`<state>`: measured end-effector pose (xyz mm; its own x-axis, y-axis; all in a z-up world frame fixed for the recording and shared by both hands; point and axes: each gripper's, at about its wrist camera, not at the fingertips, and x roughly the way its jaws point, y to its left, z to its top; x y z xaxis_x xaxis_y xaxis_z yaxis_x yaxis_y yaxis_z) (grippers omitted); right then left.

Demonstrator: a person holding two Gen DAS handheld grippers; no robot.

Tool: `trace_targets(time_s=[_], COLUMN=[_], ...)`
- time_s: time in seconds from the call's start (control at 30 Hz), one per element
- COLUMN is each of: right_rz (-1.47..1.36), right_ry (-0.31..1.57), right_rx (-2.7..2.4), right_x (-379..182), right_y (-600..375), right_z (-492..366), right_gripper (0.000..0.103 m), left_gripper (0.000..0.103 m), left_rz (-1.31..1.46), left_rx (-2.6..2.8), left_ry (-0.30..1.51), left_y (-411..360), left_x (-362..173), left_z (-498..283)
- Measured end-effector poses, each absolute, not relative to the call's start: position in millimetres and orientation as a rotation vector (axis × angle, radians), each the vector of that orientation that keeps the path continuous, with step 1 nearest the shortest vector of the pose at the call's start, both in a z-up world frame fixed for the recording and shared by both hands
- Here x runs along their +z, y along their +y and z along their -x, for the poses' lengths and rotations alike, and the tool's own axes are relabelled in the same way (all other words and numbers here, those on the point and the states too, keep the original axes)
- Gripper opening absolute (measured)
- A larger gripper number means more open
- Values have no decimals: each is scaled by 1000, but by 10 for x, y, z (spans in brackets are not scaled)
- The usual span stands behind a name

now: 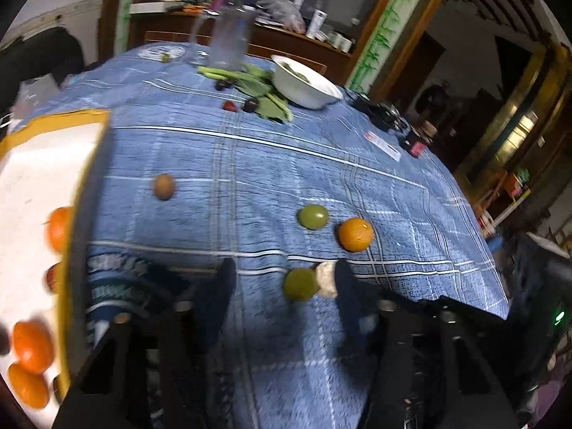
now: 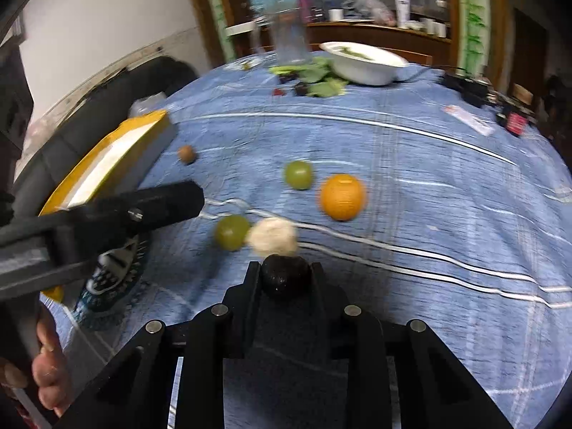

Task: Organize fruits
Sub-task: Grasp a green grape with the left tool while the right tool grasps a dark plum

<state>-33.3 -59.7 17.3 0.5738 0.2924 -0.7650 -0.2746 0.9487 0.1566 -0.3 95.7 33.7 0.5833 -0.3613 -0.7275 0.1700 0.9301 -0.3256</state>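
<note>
The right gripper (image 2: 284,279) was clamped on a small, round, dark fruit (image 2: 285,279), almost black with a faintly speckled skin, pinched between its two black fingers just above the blue plaid cloth (image 2: 429,164) that covered the counter. Directly beyond that fruit lay a pale, cream-coloured rough lump (image 2: 273,236), touching a green round fruit (image 2: 231,231) on its left. Farther back sat a second green fruit (image 2: 298,174), smooth and slightly translucent, with a bright orange (image 2: 342,196) just beside it on the right. A small brown fruit (image 2: 187,153) lay apart, near the corner of the yellow-rimmed box (image 2: 143,132).

The left gripper (image 1: 284,271) hovered over bare cloth with its fingers moderately apart and nothing between them; its right finger (image 1: 345,275) stood just in front of the pale lump (image 1: 327,279), though whether they touched could not be told. In the right wrist view the left gripper's finger reached in from the left, and a person's hand (image 2: 46,368) showed at the lower left edge.

The box (image 1: 85,114) had a white floor and held several oranges (image 1: 32,345) along with a small reddish fruit (image 1: 53,278), all blurred at the edge of the left wrist view.

At the far end of the counter stood a white bowl (image 1: 304,85) with greens in it, loose green leaves (image 1: 257,85) with a few dark red small fruits (image 1: 230,106) among them, and a clear plastic jug (image 1: 230,39).
</note>
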Motion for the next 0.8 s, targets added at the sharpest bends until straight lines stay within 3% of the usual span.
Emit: trace_targets(time_s=[0.1, 0.43, 0.5, 0.6, 0.8], right_rz=[-92, -141, -129, -124, -123], right_ry=[917, 931, 929, 922, 895], right_rx=[300, 301, 301, 304, 288], right_x=[159, 161, 162, 159, 192], right_y=[-804, -859, -850, -840, -870], right_z=[288, 259, 262, 256, 278], right_gripper=[28, 28, 28, 28, 29], left_gripper=[38, 38, 29, 23, 22], left_rz=[207, 130, 115, 79, 102], left_rx=[-352, -375, -385, -381, -382], left_ry=[898, 902, 894, 879, 883], left_y=[860, 799, 778, 732, 765], left_x=[254, 91, 101, 118, 116], left_z=[-72, -23, 0, 31, 13])
